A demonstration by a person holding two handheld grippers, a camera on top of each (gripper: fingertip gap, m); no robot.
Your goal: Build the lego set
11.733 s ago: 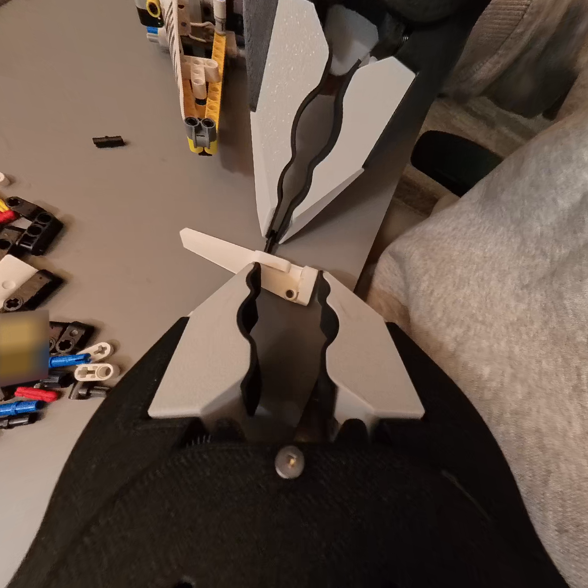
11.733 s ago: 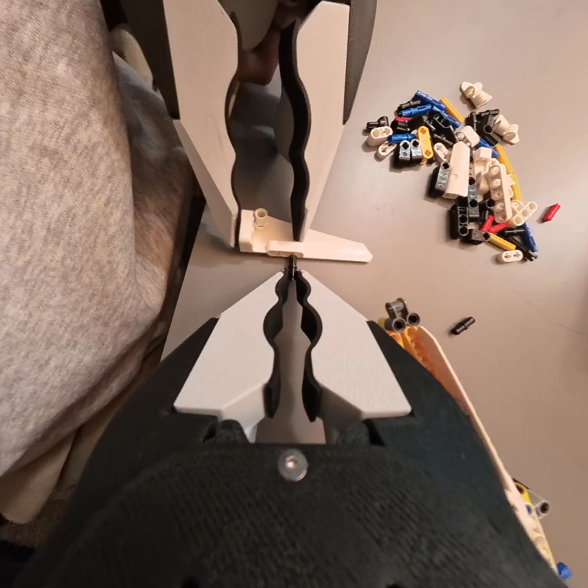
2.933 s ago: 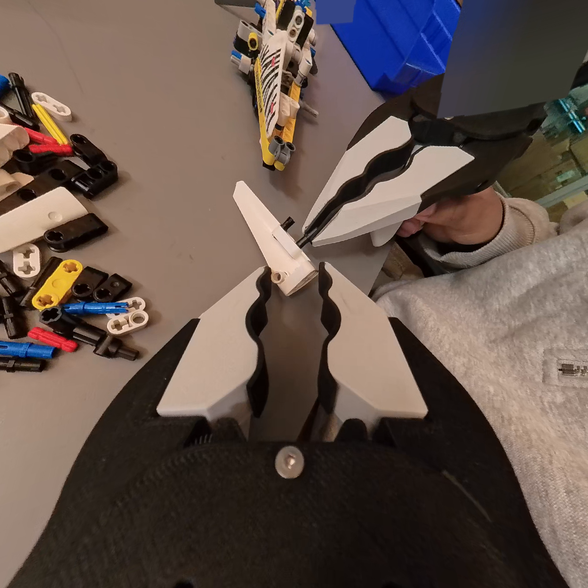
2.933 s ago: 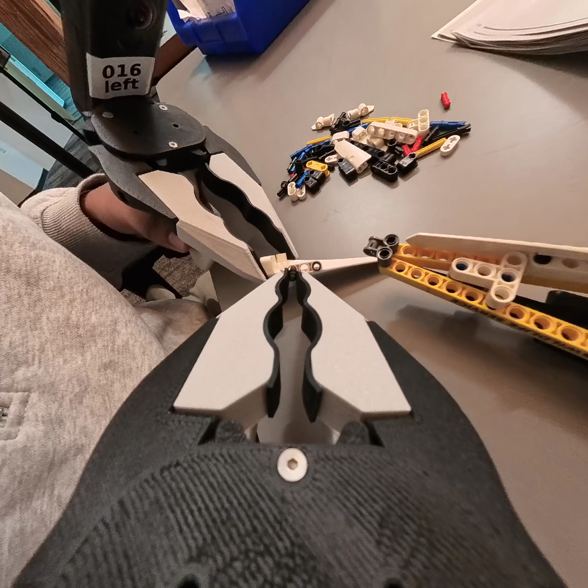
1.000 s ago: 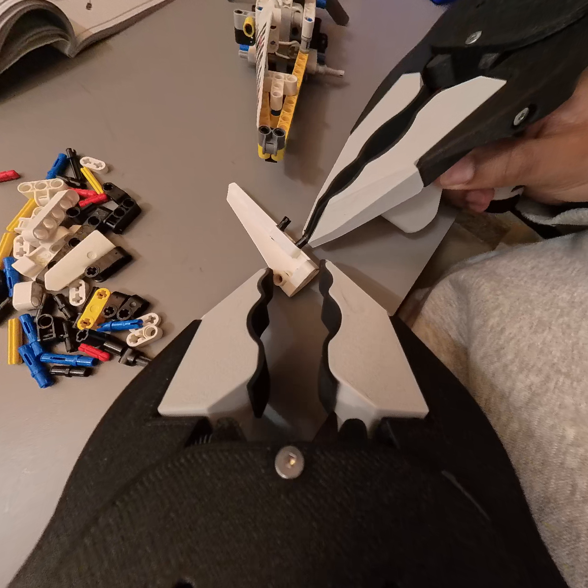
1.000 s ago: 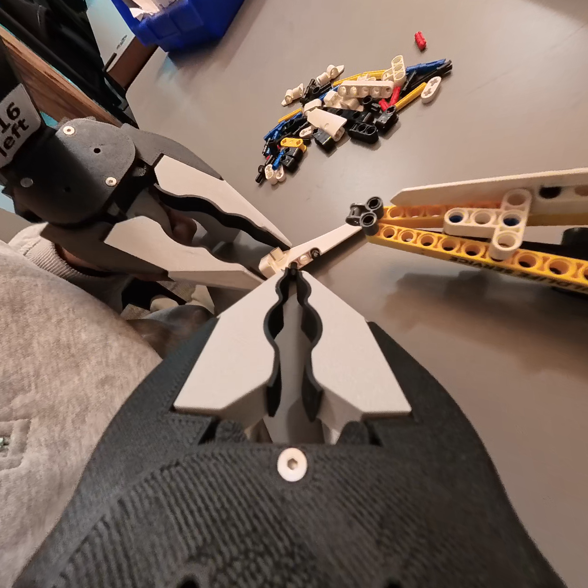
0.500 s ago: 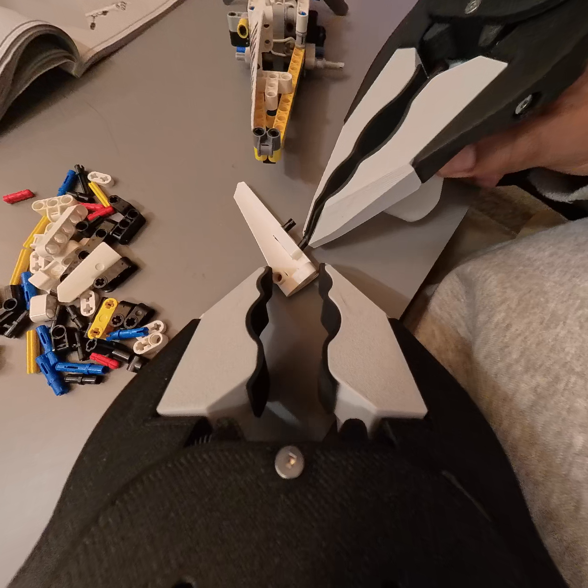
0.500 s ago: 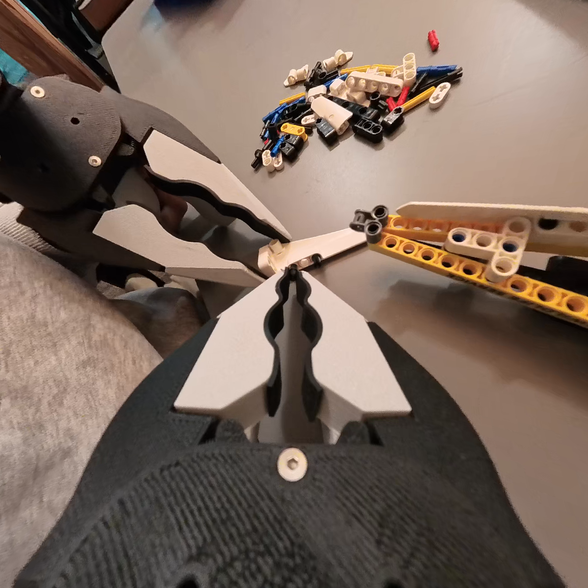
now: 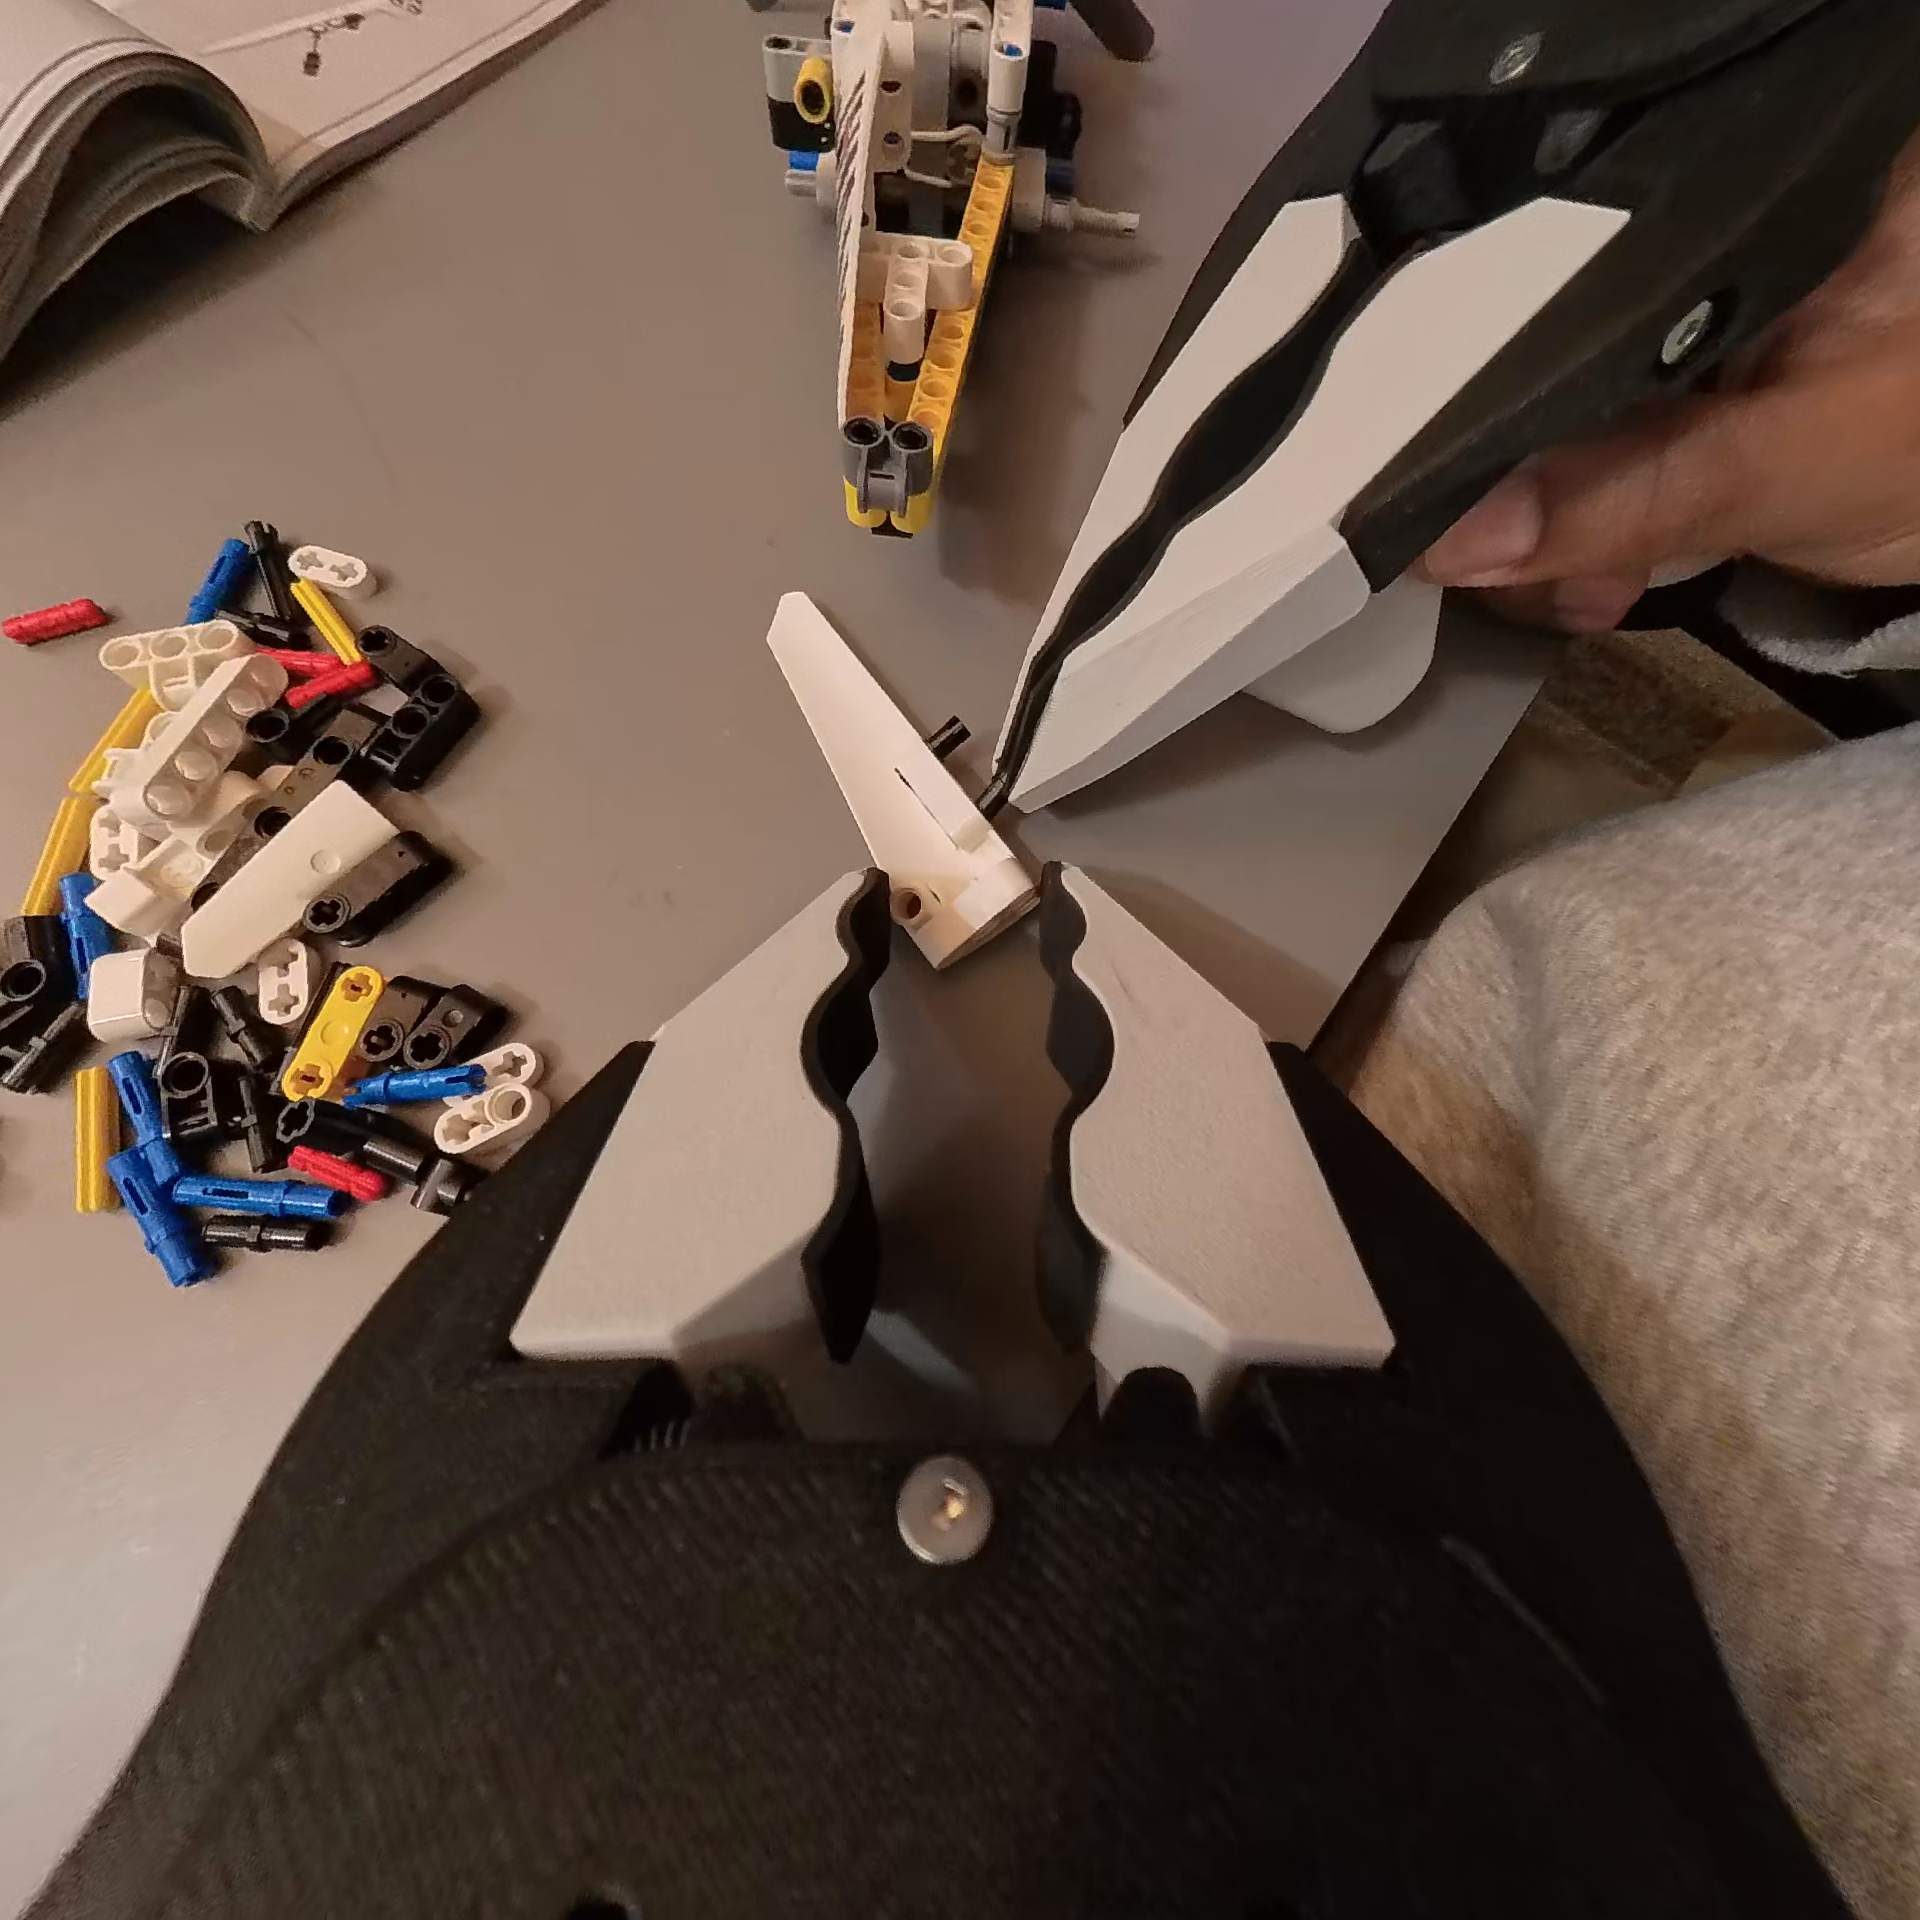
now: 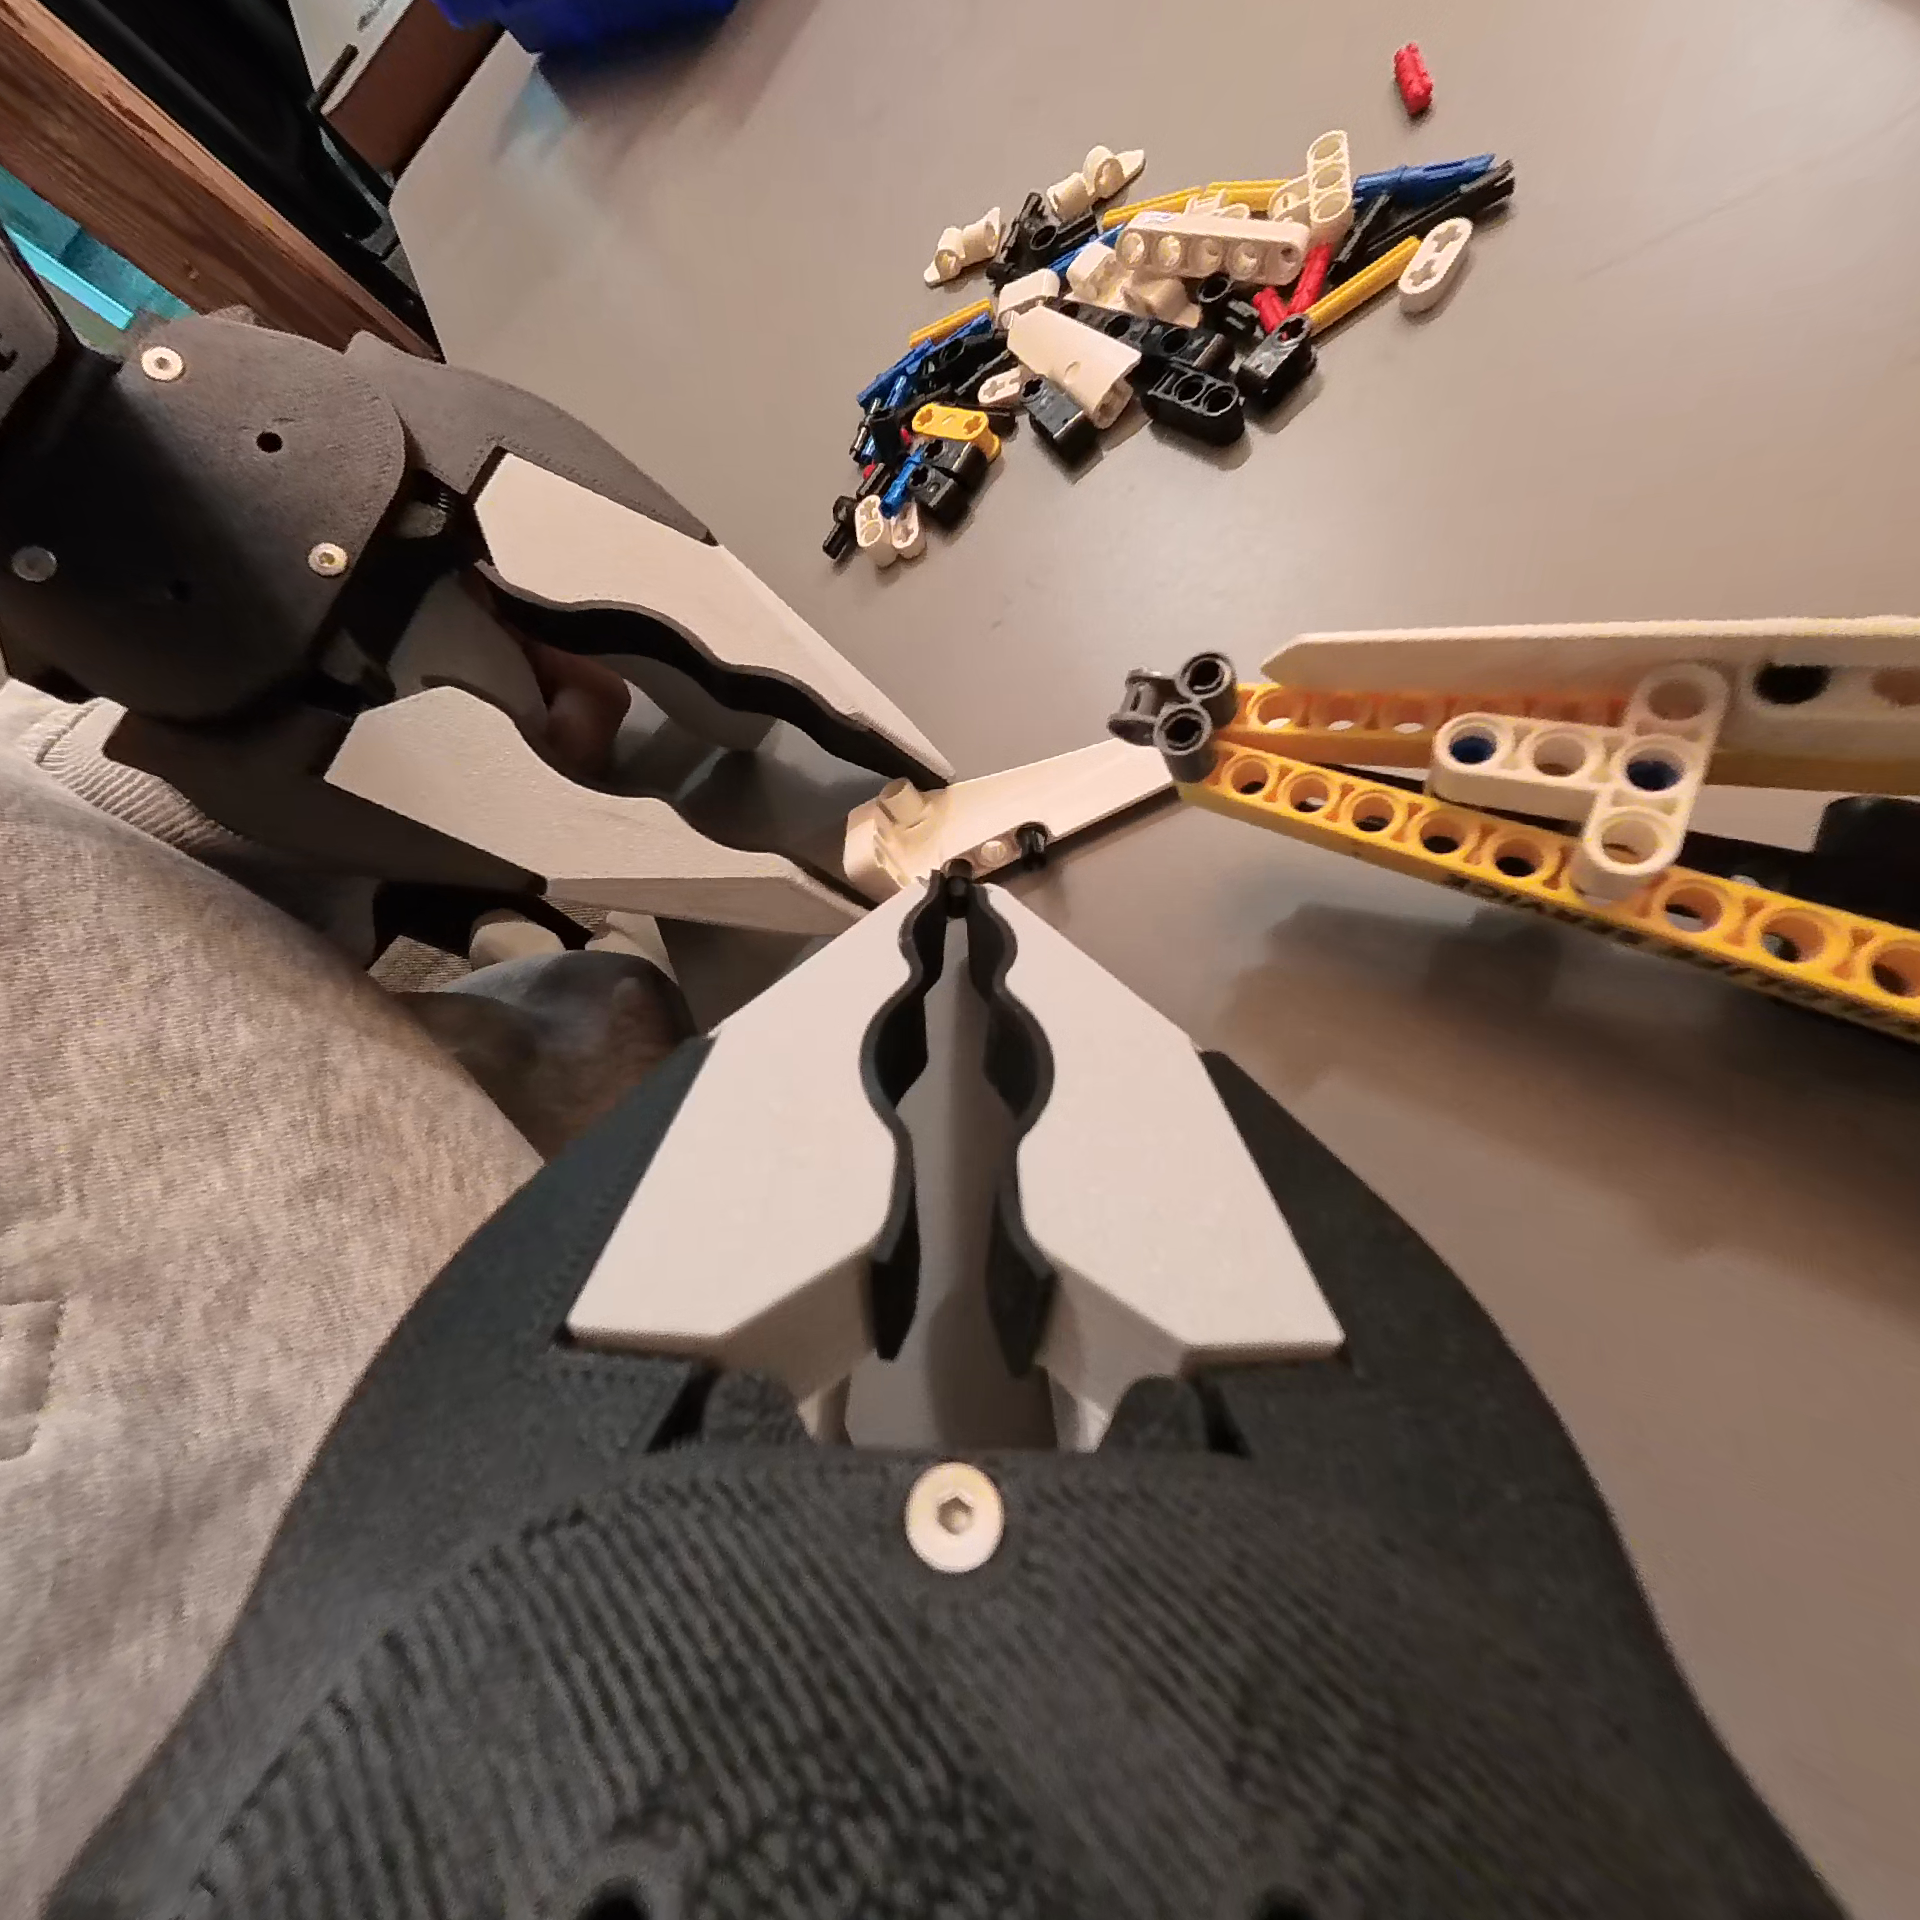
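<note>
My left gripper (image 9: 961, 896) is shut on the thick end of a white wing-shaped panel (image 9: 862, 727), held above the grey table. One black pin (image 9: 948, 736) sticks out of the panel's side. My right gripper (image 10: 954, 896) is shut on a second small black pin (image 10: 954, 883), whose tip is at the panel's side (image 10: 997, 816), near a hole. The right gripper also shows in the left wrist view (image 9: 1000, 798), and the left gripper in the right wrist view (image 10: 888, 831).
A partly built yellow and white model (image 9: 914, 312) lies beyond the panel, close by in the right wrist view (image 10: 1558, 790). A pile of loose pieces (image 9: 239, 914) lies left. An open booklet (image 9: 208, 104) is far left. The table edge (image 9: 1434, 914) and a grey sleeve are right. Only a small space, under 4 cm, lies between the two pairs of fingers.
Since 11.7 s ago, both grippers have swung away from the table edge and one black pin now sits in the panel. In the last second the right gripper tilted slightly, still at the panel's side.
</note>
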